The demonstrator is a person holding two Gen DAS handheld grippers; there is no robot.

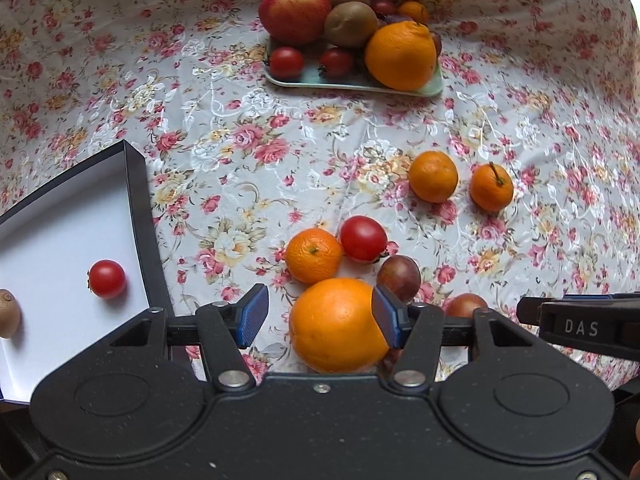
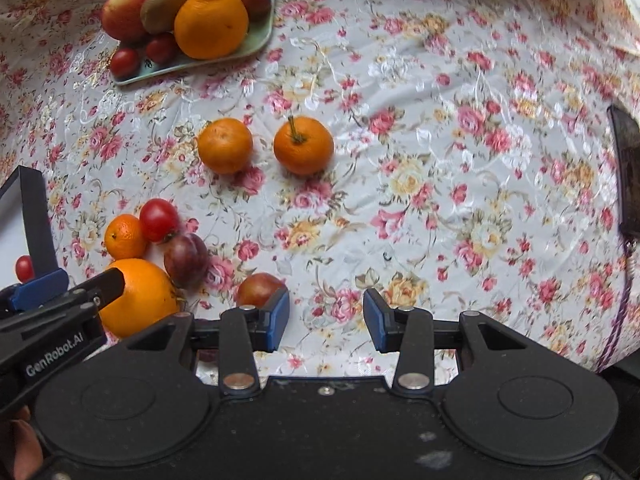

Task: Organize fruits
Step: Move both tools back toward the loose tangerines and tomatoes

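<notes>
The left gripper (image 1: 320, 316) stands wide around the big orange (image 1: 338, 326), right pad touching, left pad apart. Closing off-centre could roll it into the plum (image 1: 399, 273) at one o'clock. The right gripper (image 2: 326, 320) is wide and empty.

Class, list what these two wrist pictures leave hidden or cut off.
- Left wrist view: brown kiwi in the white box, cut by the frame edge.
- Same view: dark plum, half behind the left gripper.
- Right wrist view: black flat object, blurred, cropped.
</notes>
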